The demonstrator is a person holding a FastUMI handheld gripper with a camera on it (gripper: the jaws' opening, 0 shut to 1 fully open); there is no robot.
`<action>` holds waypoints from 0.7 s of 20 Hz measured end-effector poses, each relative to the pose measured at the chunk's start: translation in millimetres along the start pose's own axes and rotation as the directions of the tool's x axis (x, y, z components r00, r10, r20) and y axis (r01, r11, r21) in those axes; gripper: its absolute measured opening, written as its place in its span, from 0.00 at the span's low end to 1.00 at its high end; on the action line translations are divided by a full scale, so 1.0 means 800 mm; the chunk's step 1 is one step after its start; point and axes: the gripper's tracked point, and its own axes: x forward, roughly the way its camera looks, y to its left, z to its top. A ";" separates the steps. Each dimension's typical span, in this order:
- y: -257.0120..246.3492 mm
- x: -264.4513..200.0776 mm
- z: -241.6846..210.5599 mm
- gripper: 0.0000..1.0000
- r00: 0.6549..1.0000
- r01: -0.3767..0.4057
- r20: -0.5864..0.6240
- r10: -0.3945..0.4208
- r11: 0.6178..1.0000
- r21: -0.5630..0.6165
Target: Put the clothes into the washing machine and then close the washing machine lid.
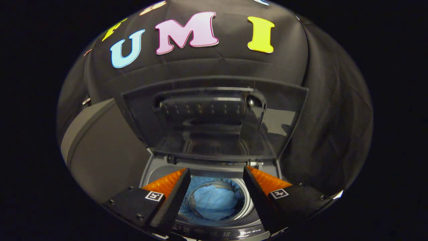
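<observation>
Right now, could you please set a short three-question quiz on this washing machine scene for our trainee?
1. True or false: the lid of the washing machine is shut.
2. Where is the blue garment? A) between the fingers, gripped B) inside the drum, below the fingers C) draped over the lid
3. Fill in: the gripper is ____, holding nothing.

Key: 1 false, the lid stands raised behind the opening. 2 B. 3 open.
</observation>
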 end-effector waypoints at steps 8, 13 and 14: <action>0.012 -0.015 0.109 0.99 0.983 -0.017 0.185 0.017 1.000 0.000; 0.022 -0.012 0.163 0.99 0.955 -0.017 0.294 0.031 0.999 -0.050; 0.023 -0.006 0.174 0.99 0.950 -0.017 0.310 0.031 0.999 -0.050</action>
